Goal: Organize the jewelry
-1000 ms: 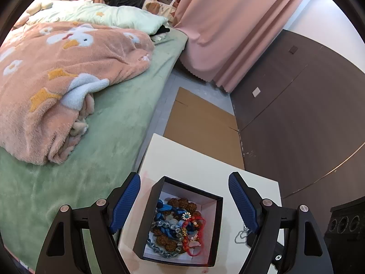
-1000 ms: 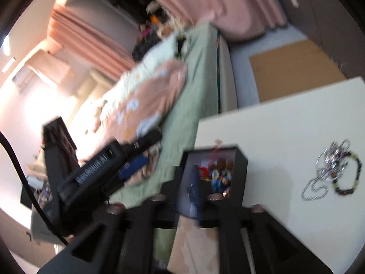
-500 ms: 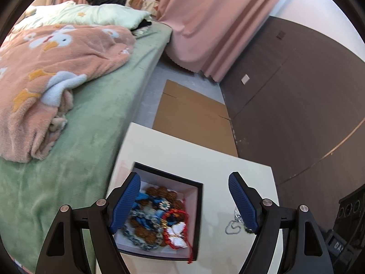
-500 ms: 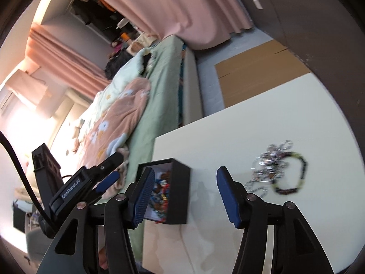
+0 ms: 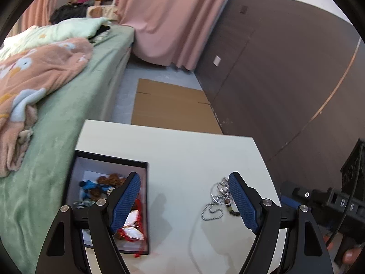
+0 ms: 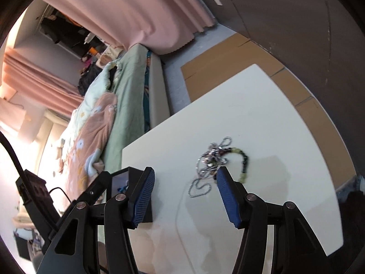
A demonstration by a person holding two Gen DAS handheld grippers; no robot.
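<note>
The loose jewelry (image 6: 215, 159), a silver chain tangled with a beaded bracelet, lay on the white tabletop (image 6: 285, 118) just ahead of the right gripper (image 6: 182, 196), nearer its right finger, the chain's tail trailing back toward the gap. That gripper stood part open with nothing between its fingers, and looked the nearer one for the pickup. The left gripper (image 5: 183, 203) stood wide and empty, with the box (image 5: 146, 205) of sorted pieces at its left finger and the tangle by its right.
</note>
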